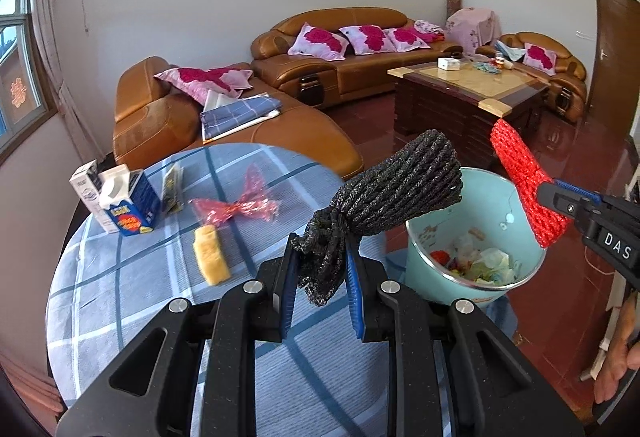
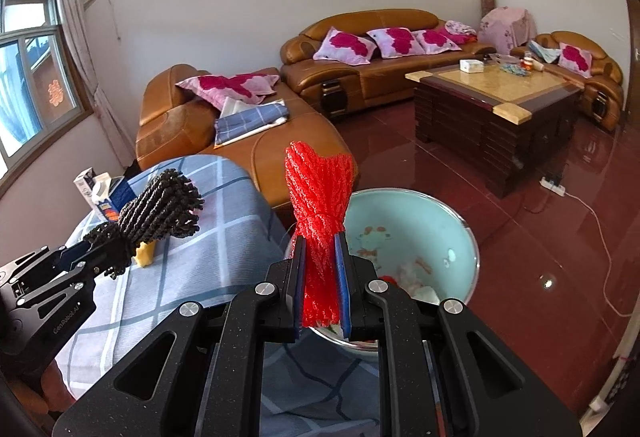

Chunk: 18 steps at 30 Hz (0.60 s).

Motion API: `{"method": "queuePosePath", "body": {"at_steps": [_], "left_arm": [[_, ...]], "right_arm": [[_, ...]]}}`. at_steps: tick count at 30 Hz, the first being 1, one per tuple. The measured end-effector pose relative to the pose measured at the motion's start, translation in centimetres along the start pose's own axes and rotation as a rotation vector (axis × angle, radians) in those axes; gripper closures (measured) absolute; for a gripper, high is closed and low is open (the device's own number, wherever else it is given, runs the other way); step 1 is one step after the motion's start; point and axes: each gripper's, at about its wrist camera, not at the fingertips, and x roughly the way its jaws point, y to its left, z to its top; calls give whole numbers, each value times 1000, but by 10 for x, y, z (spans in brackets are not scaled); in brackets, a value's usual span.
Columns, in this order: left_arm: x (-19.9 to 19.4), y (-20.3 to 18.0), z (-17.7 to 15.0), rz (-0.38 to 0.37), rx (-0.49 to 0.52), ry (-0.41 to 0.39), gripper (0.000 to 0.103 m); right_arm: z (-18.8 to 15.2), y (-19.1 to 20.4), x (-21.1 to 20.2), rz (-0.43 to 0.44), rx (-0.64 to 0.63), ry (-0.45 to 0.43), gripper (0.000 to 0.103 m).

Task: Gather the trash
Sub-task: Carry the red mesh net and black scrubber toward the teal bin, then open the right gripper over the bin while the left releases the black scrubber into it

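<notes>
My left gripper [image 1: 321,265] is shut on a black foam net sleeve [image 1: 392,185], held above the table edge beside the light blue trash bin [image 1: 424,277]. My right gripper [image 2: 320,277] is shut on a red foam net sleeve [image 2: 320,197], held over the bin's [image 2: 468,249] near rim. The bin holds mixed rubbish. The right gripper also shows in the left wrist view [image 1: 554,193] with the red net [image 1: 524,181]. The left gripper shows in the right wrist view [image 2: 86,257] with the black net [image 2: 160,209].
On the blue checked tablecloth [image 1: 140,297] lie a yellow sponge-like piece [image 1: 211,255], a pink plastic wrapper [image 1: 240,207], a blue carton [image 1: 130,205], a white carton [image 1: 86,189] and a small packet [image 1: 173,187]. Brown sofas [image 1: 320,77] and a coffee table [image 1: 468,97] stand behind.
</notes>
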Motion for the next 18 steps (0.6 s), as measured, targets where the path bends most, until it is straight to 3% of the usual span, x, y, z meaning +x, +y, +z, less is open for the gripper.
{"method": "queuePosePath", "body": {"at_steps": [18], "left_arm": [[32,-40,20,-72,38,20,81]], "right_arm": [[1,-35,19,-63,68,26,88]]}}
